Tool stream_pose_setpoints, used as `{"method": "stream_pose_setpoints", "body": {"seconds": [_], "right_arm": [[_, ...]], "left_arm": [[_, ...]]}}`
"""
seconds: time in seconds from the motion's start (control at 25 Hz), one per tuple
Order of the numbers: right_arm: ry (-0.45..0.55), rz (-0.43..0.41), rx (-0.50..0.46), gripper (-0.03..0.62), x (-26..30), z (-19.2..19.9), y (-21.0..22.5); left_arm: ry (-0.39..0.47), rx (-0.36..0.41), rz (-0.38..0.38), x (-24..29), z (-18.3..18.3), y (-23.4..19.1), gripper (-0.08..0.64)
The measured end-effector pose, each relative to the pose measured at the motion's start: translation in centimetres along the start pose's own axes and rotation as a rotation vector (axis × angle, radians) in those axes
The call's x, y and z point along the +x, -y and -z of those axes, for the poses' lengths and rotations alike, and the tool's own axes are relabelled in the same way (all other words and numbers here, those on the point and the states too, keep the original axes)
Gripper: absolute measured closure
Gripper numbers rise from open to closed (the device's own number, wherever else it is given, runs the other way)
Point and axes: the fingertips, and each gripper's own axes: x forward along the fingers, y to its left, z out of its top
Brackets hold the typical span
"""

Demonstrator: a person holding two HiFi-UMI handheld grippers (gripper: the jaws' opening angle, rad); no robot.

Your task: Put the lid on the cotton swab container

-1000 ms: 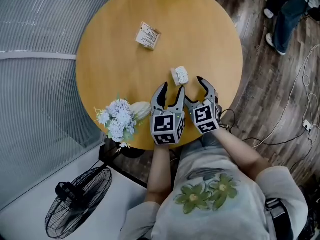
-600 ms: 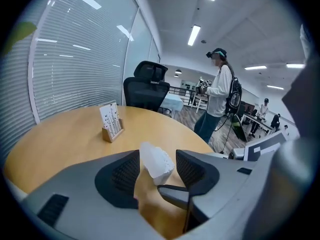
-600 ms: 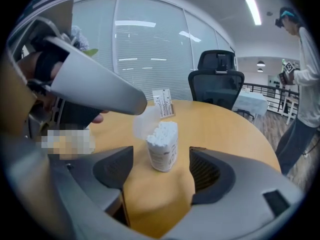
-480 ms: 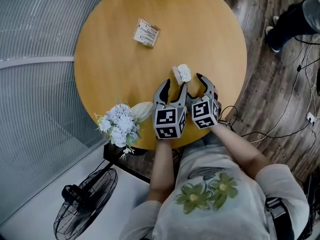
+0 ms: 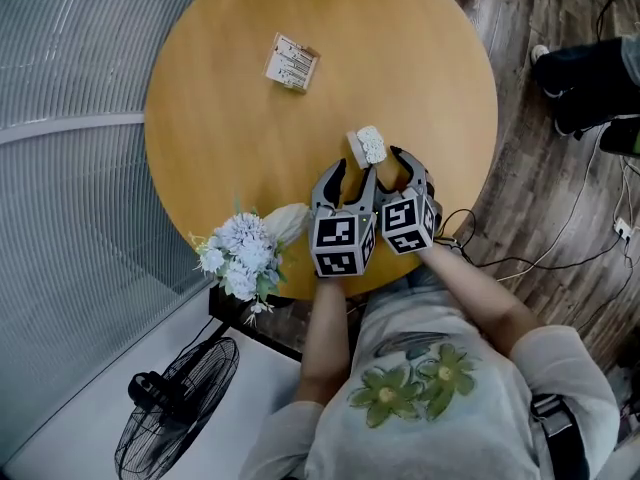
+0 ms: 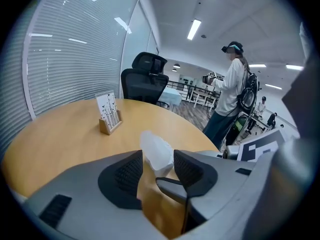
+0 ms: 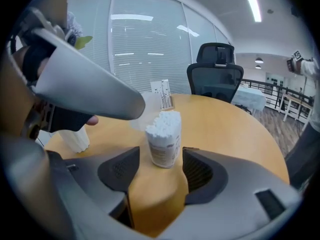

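Observation:
The cotton swab container (image 5: 366, 147) stands open on the round wooden table (image 5: 230, 138), white swabs showing at its top. In the right gripper view the container (image 7: 164, 138) stands between the jaws of my right gripper (image 7: 160, 168), with a gap on each side. Those jaws have just been closing. The clear lid (image 6: 157, 151) lies on the table at the jaw tips of my left gripper (image 6: 157, 168), unpressed; these jaws have also been closing. Seen from the head, the left gripper (image 5: 349, 175) and right gripper (image 5: 396, 174) sit side by side just in front of the container.
A card holder (image 5: 290, 63) stands at the far side of the table. White flowers in a vase (image 5: 240, 248) sit at the near left edge. A fan (image 5: 170, 408) and cables (image 5: 560, 258) are on the floor. A person (image 6: 231, 91) stands beyond the table.
Both grippers have come down and forward until their jaw tips reach the container and lid. Their jaws have narrowed. The person at the upper right has shifted.

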Motion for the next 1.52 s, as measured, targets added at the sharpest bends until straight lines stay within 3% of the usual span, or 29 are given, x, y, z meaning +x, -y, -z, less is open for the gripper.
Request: {"method": "stream_pose_setpoints", "body": {"seconds": [0.16, 0.4, 0.72, 1.0, 1.08, 1.12, 1.52], "right_arm": [[-0.011, -0.001, -0.001, 0.316, 0.3, 0.2, 0.1], [-0.021, 0.002, 0.000, 0.398, 0.5, 0.5, 0.2], [-0.029, 0.007, -0.001, 0.432, 0.6, 0.7, 0.3], [-0.018, 0.017, -0.025, 0.425, 0.7, 0.5, 0.3], [-0.002, 0.020, -0.035, 0.332, 0.9, 0.1, 0.3], [0.003, 0.020, -0.038, 0.327, 1.0, 0.0, 0.3], [0.010, 0.052, -0.068, 0.386, 1.4, -0.3, 1.0]], "left_arm": [[-0.004, -0.002, 0.011, 0.3, 0.1, 0.0, 0.382], [-0.010, 0.013, 0.038, 0.5, 0.1, 0.4, 0.460], [-0.012, 0.012, 0.052, 0.6, 0.0, 0.4, 0.463], [-0.023, 0.007, 0.063, 0.6, 0.0, 0.4, 0.465], [-0.035, 0.001, 0.074, 0.5, 0.1, 0.5, 0.463], [-0.041, -0.002, 0.080, 0.5, 0.2, 0.5, 0.463], [-0.079, 0.025, 0.130, 0.8, 0.1, 1.1, 0.459]]}}
